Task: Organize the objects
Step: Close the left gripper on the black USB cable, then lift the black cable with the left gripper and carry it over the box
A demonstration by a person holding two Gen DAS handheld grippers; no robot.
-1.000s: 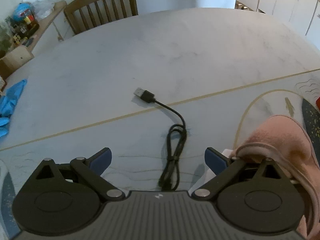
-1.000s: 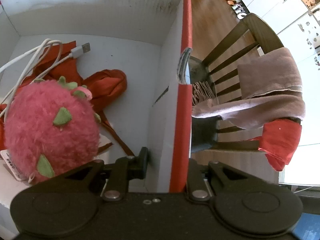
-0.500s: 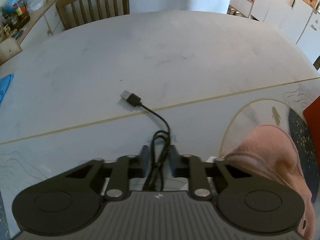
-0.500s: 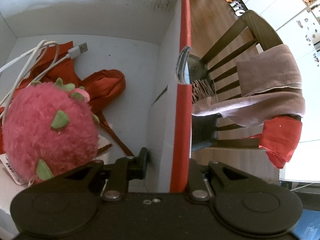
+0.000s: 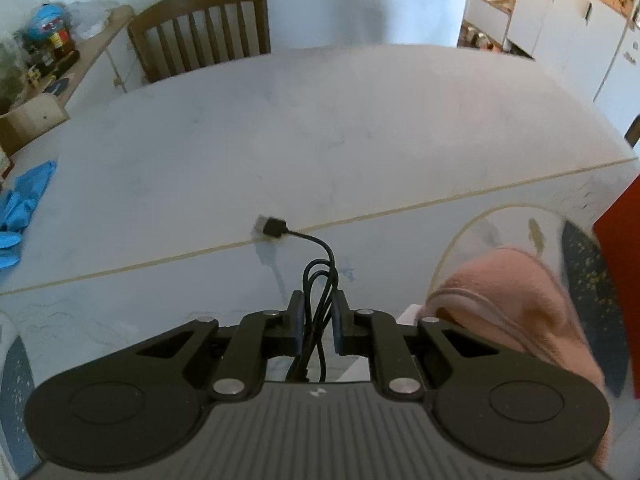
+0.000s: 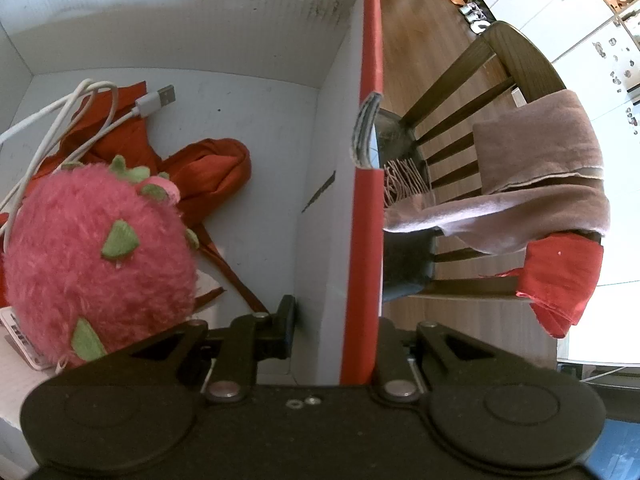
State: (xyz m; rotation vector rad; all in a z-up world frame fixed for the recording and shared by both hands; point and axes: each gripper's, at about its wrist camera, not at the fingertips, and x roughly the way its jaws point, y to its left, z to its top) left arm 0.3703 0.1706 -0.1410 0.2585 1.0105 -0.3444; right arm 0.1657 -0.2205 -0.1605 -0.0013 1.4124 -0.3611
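Note:
A coiled black USB cable [image 5: 329, 254] hangs between the pads of my left gripper [image 5: 318, 300]. The jaws are closing and the pads press on its loops. Its plug [image 5: 272, 227] sticks out to the left, just above the white table [image 5: 320, 120]. My right gripper [image 6: 334, 320] is shut on the red-edged side wall [image 6: 360, 240] of a white cardboard box. Inside the box lie a pink plush fruit [image 6: 100, 264], a white USB cable [image 6: 100, 120] and a red cloth [image 6: 212, 168].
A pink slipper [image 5: 516, 292] lies just right of my left gripper, with the box's red side [image 5: 618, 232] beyond it. Blue gloves [image 5: 24, 204] rest at the table's left edge. A wooden chair [image 5: 204, 36] stands behind. Another chair [image 6: 500, 64] beside the box carries a pink scarf [image 6: 540, 168].
The left jaws went from wide open to closed around the black cable, then rose with it, so the plug came off the table. The right gripper and the box stayed put.

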